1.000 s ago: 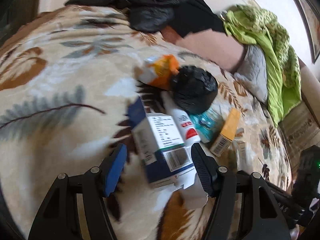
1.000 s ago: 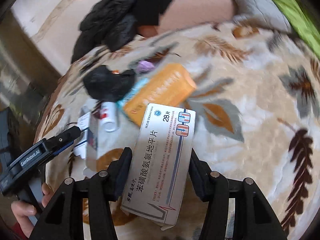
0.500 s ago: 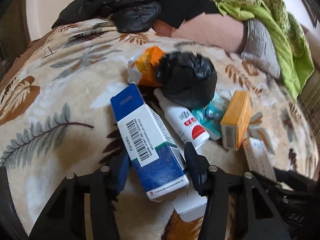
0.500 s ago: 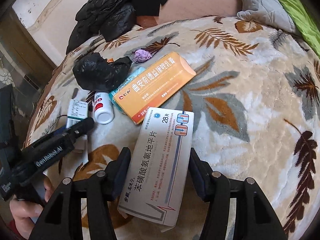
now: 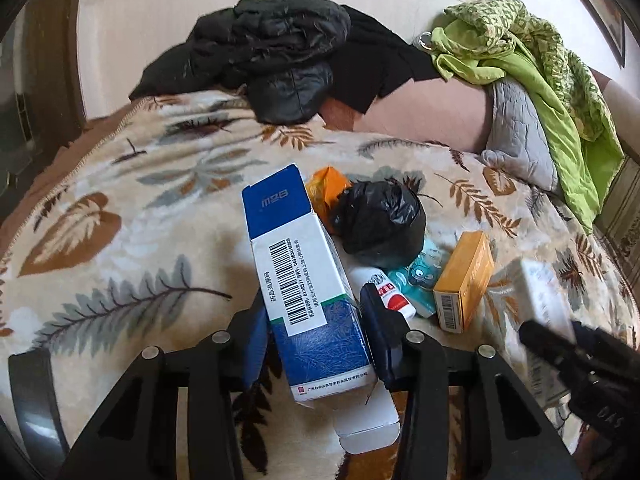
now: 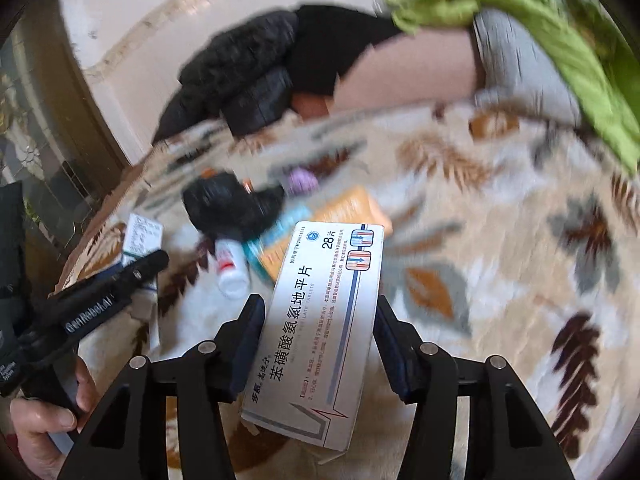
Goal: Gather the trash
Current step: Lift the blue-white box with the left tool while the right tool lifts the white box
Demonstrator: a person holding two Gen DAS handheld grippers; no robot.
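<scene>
Now the left gripper (image 5: 316,332) clamps the blue-and-white box (image 5: 304,280), which lies between its fingers beside the black bag (image 5: 380,220). The right gripper (image 6: 320,340) grips the white pill box (image 6: 320,328); its view is blurred.

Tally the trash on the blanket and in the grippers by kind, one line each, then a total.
Cardboard medicine boxes: 3 (blue-and-white box in the left gripper, white box in the right gripper, orange box)
Black plastic bags: 1
White bottles: 1
Soft wrappers: 2 (orange wrapper, teal packet)
Total: 7
</scene>
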